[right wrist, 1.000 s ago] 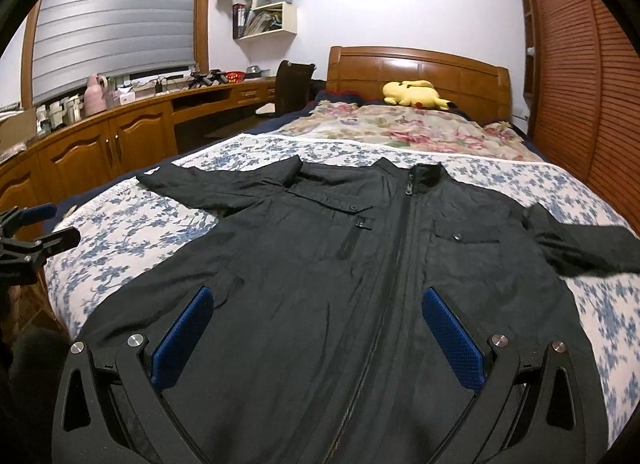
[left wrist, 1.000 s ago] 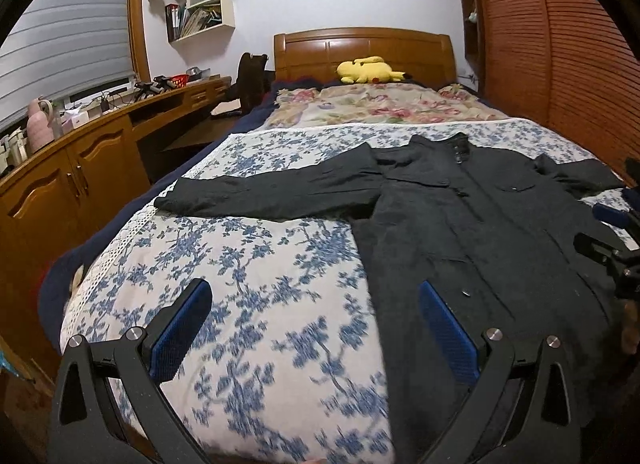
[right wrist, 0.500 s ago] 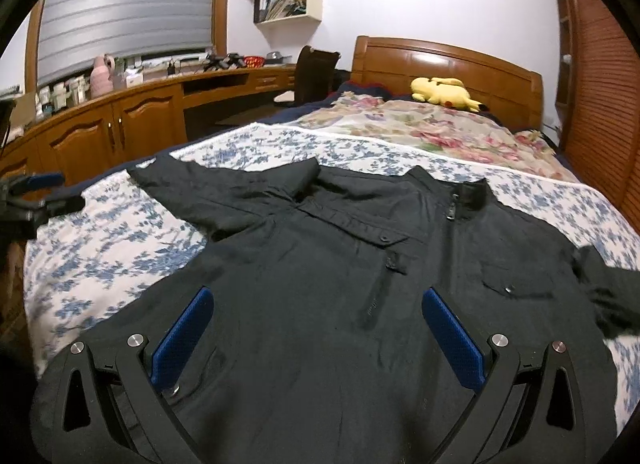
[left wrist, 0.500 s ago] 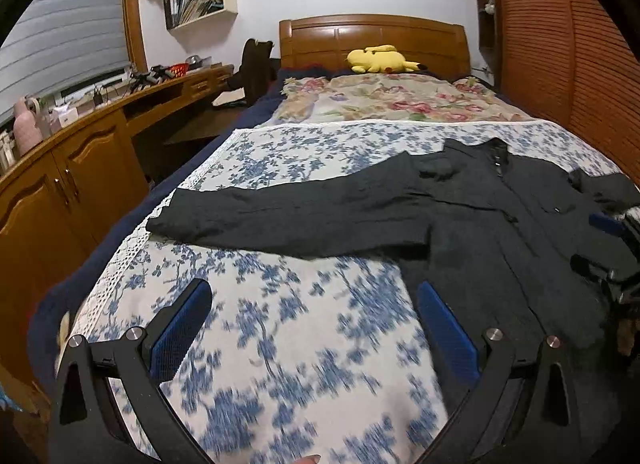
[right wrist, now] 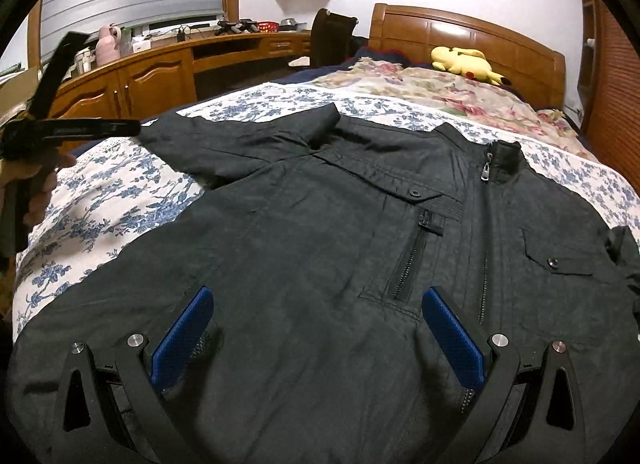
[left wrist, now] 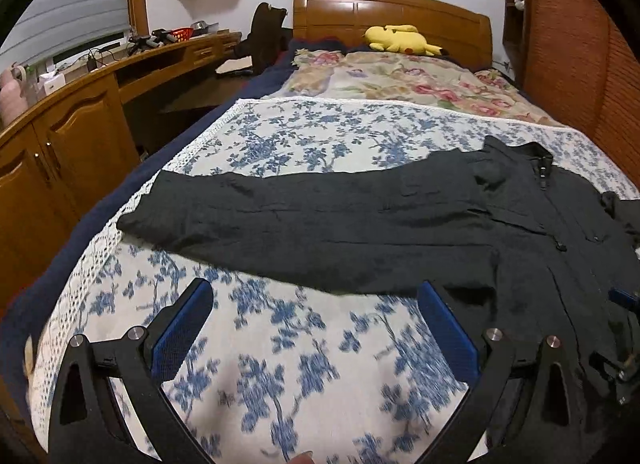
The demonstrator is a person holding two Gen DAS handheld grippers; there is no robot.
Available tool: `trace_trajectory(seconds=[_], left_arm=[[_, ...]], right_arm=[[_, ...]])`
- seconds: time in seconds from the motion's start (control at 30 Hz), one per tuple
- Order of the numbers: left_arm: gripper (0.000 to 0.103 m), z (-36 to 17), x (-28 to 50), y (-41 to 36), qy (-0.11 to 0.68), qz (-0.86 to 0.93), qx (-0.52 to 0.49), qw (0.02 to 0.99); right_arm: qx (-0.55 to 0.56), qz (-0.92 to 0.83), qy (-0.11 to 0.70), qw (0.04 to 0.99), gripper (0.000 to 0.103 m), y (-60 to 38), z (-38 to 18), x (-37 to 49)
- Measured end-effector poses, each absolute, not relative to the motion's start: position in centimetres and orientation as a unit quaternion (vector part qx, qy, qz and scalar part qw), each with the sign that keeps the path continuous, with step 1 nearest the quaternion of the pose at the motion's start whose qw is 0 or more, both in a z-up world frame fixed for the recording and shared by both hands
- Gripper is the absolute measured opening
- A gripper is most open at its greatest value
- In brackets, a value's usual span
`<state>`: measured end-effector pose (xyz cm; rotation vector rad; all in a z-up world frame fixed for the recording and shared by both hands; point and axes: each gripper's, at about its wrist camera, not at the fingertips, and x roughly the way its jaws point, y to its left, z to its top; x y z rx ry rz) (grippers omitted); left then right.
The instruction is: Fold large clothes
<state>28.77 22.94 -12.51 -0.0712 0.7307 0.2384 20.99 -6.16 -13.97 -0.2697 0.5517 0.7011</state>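
A dark grey zip jacket point(right wrist: 320, 232) lies front-up and spread flat on the bed, collar toward the headboard. Its left sleeve point(left wrist: 304, 220) stretches out toward the bed's left edge. My left gripper point(left wrist: 316, 320) is open and empty, low over the blue floral bedspread point(left wrist: 304, 348) just in front of the sleeve. My right gripper point(right wrist: 316, 324) is open and empty, low over the jacket's lower front, beside the chest pocket zip point(right wrist: 408, 260). The left gripper also shows at the left edge of the right wrist view point(right wrist: 64, 128).
A yellow plush toy point(left wrist: 400, 40) lies by the wooden headboard point(left wrist: 392, 20) on a flowered quilt point(left wrist: 400, 80). A wooden desk and cabinets point(left wrist: 68, 136) run along the left wall, with a chair point(left wrist: 266, 36) near the bed. Slatted wardrobe doors point(left wrist: 580, 64) stand at the right.
Both grippers have moved forward and lower over the bed. The left one has come up close to the sleeve; the right one now hovers over the jacket's front. Both stay open.
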Motion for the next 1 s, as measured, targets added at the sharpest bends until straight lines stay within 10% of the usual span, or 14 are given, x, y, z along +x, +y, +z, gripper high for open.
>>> trace_trajectory(seconds=[0.17, 0.3, 1.0], left_arm=[[0.094, -12.3, 30.2, 25.0, 0.345, 0.117, -0.063, 0.929], [0.066, -12.4, 31.9, 26.8, 0.346, 0.108, -0.086, 0.928], [0.058, -19.2, 35.8, 33.0, 0.432, 0.146, -0.217, 0.863]], right_arm=[[-0.121, 0.340, 0.275, 0.891, 0.103, -4.7, -13.6, 22.6], [-0.117, 0.341, 0.280, 0.890, 0.103, -4.7, -13.6, 23.0], [-0.112, 0.343, 0.289, 0.887, 0.103, -3.9, -13.7, 23.9]])
